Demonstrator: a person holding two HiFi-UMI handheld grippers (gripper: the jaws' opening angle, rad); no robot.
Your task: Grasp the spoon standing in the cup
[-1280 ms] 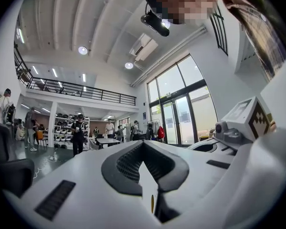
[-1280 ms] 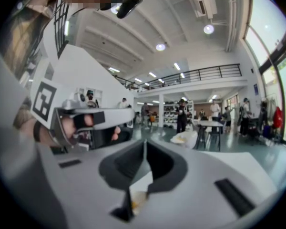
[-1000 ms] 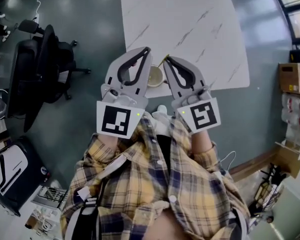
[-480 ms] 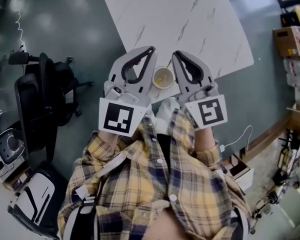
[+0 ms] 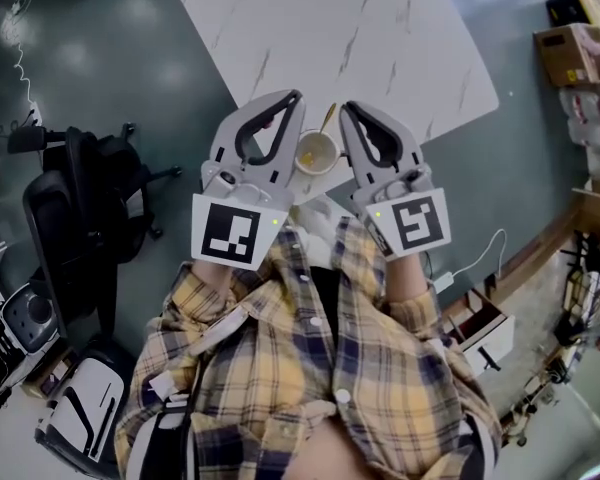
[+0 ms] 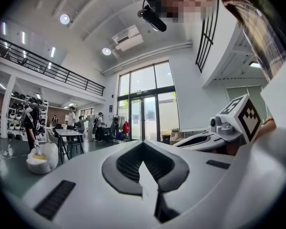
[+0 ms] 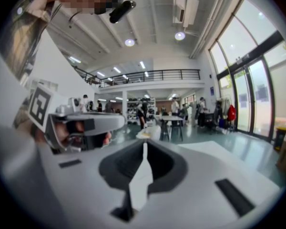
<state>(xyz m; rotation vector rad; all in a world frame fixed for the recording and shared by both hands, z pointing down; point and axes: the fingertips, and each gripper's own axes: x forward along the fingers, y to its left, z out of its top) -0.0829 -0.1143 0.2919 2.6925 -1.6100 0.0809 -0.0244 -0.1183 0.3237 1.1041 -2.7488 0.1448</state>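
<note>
A white cup stands at the near edge of the white marble table, seen in the head view. A gold spoon stands in it, handle leaning away to the right. My left gripper lies just left of the cup, jaws shut and empty. On the cup's right my right gripper is also shut, holding nothing. Both point level over the table. In the left gripper view the shut jaws hide the cup; the right gripper view does not show it either.
A black office chair stands on the grey floor to the left. Cardboard boxes and shelving line the right side. A white cable runs on the floor near my right. People and tables fill the far hall.
The head view has swung, so the table now sits turned and further left. Both grippers have stayed shut on either side of the cup. The spoon handle shows more clearly.
</note>
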